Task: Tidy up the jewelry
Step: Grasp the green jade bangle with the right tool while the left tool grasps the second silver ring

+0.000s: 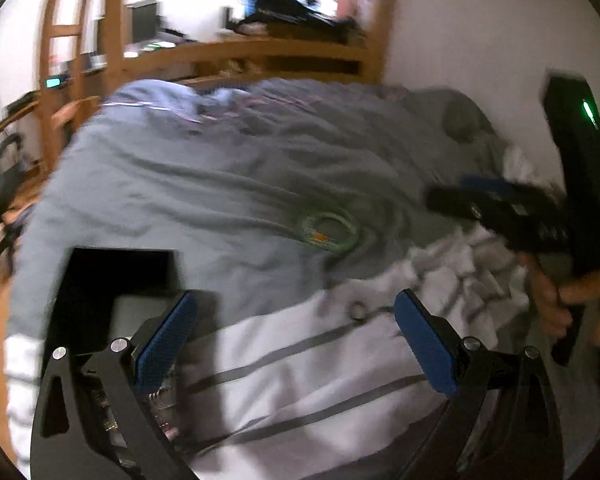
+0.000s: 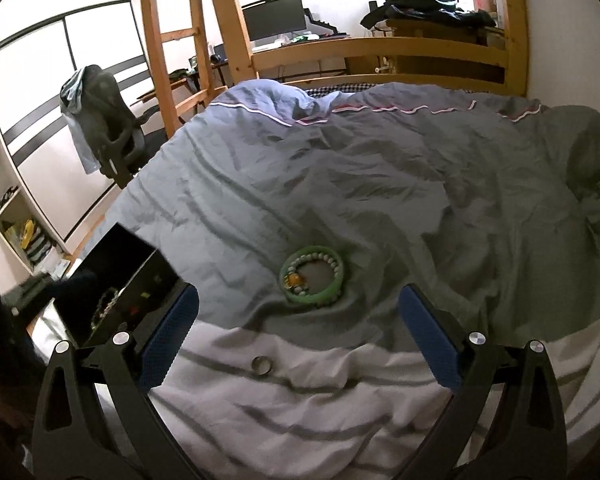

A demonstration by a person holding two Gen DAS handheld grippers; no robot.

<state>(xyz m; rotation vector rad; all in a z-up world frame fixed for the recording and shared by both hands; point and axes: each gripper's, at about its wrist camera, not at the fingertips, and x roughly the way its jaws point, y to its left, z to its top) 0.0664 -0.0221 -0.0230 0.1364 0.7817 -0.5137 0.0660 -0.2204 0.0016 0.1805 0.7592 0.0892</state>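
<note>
A green bangle (image 2: 312,276) lies on the grey bedcover with a pale beaded bracelet (image 2: 320,262) inside it; the pair shows blurred in the left wrist view (image 1: 330,230). A small metal ring (image 2: 261,365) lies on the white striped sheet, also in the left wrist view (image 1: 357,311). A black jewelry box (image 2: 112,284) stands open at the left, with beads inside; it shows in the left wrist view (image 1: 112,280). My right gripper (image 2: 298,336) is open and empty, above the ring. My left gripper (image 1: 296,340) is open and empty. The right gripper's body (image 1: 540,216) is at the right.
The grey bedcover (image 2: 380,184) is rumpled, with a raised lump at the right (image 2: 592,160). A wooden bed frame and ladder (image 2: 168,40) stand behind. An office chair (image 2: 108,136), a desk with a monitor (image 2: 274,16) and shelves (image 2: 16,224) are at the left.
</note>
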